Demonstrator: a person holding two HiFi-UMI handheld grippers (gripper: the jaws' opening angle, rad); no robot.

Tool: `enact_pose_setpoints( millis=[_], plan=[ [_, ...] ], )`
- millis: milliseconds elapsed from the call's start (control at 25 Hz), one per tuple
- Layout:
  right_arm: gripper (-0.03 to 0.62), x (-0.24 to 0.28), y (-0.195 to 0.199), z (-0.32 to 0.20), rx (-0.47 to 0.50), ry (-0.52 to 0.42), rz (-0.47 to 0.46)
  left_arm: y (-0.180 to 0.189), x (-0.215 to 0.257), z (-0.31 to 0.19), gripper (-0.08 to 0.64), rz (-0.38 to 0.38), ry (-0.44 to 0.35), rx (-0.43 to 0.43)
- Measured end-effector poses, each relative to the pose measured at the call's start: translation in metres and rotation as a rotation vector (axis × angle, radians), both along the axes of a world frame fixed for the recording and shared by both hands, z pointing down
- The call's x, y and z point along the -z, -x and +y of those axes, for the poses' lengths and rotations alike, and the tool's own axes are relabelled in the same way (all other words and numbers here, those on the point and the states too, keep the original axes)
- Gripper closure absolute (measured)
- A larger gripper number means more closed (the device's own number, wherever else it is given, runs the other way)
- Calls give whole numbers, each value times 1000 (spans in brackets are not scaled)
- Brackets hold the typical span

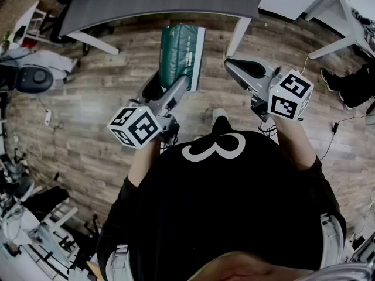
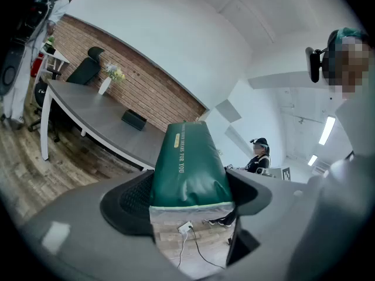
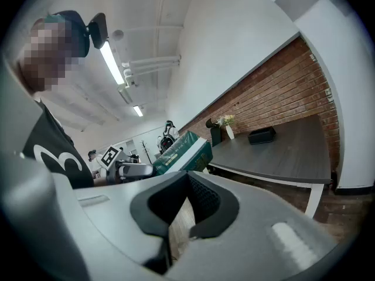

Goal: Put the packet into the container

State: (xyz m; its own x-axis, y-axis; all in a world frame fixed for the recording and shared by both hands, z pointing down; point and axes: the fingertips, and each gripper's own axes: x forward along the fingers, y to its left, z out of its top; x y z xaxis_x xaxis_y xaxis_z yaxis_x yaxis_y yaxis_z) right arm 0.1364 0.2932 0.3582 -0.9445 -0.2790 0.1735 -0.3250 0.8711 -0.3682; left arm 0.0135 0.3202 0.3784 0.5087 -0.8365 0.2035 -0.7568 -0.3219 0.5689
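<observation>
Currently: left gripper fingers spread wide and clamped on the green packet near its silvery sealed end. The packet sticks out toward 12 o'clock, in the air above the wood floor. Right gripper fingers drawn together, nothing between them.

Judgement: soft, puffy foil pouch, probably light, with a slick skin. The crimped seam end gives the firmest hold; the body would dent.

No container in any view. Packet print only partly legible. Grey surface cut off at 12 o'clock.
</observation>
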Motion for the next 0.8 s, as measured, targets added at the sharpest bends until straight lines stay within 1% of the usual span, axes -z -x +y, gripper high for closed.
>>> enact_pose_setpoints(
  millis=[200,360,520,680,800],
  plan=[
    [591,-1,-5,-15,4,4,-9,-6,-4,-16,161,17,8,1],
    [591,3,-12,-24,10,2,-22,-13,-2,-27,161,52,23,-1],
    [591,13,-23,-45,21,-18,-36,-23,9,-46,161,34,4,5],
    [589,21,-34,-68,23,-8,-70,-33,18,-64,161,17,-17,14],
    [589,24,-39,-81,37,-14,-74,-41,22,-74,161,12,-34,27]
  ],
)
